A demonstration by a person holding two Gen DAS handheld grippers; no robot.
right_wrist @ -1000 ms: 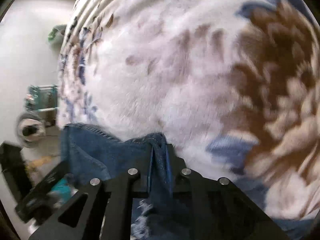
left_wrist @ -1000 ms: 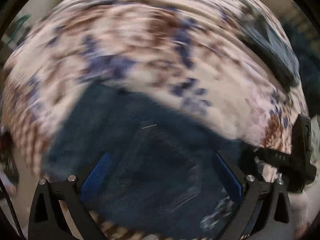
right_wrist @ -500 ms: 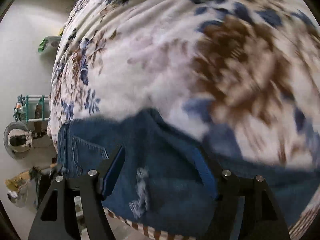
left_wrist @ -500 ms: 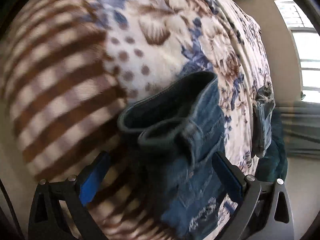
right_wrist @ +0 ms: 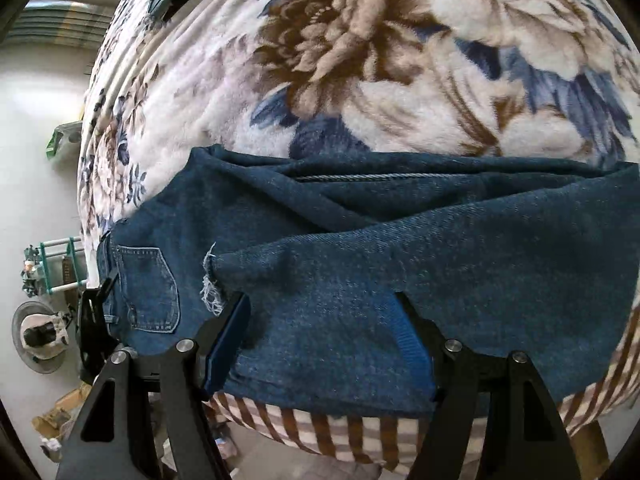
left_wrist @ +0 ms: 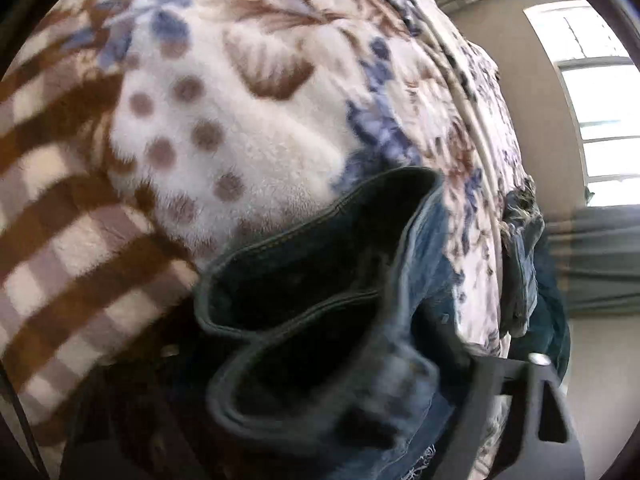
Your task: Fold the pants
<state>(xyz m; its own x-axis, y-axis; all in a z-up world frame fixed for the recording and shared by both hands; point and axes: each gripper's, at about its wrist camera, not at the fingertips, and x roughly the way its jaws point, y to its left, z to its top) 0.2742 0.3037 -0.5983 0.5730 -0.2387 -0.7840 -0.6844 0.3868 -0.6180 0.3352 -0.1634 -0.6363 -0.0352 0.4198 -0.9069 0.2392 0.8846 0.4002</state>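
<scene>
Pants (right_wrist: 360, 264), dark blue denim, lie folded lengthwise across the near edge of a bed, spread on a plush floral blanket (right_wrist: 360, 60) so the soft surface can bear each fold. A back pocket (right_wrist: 148, 288) and a frayed rip (right_wrist: 210, 292) face up at the left end. The right tongs (right_wrist: 324, 340) hover just over the cloth with jaws apart, holding nothing, probably lining up the next grip. The left tongs (left_wrist: 320, 400) sit close to the gaping leg hems (left_wrist: 320, 280); denim hides their tips, so their state cannot be told. More clothes (left_wrist: 520, 280) lie farther along the bed.
</scene>
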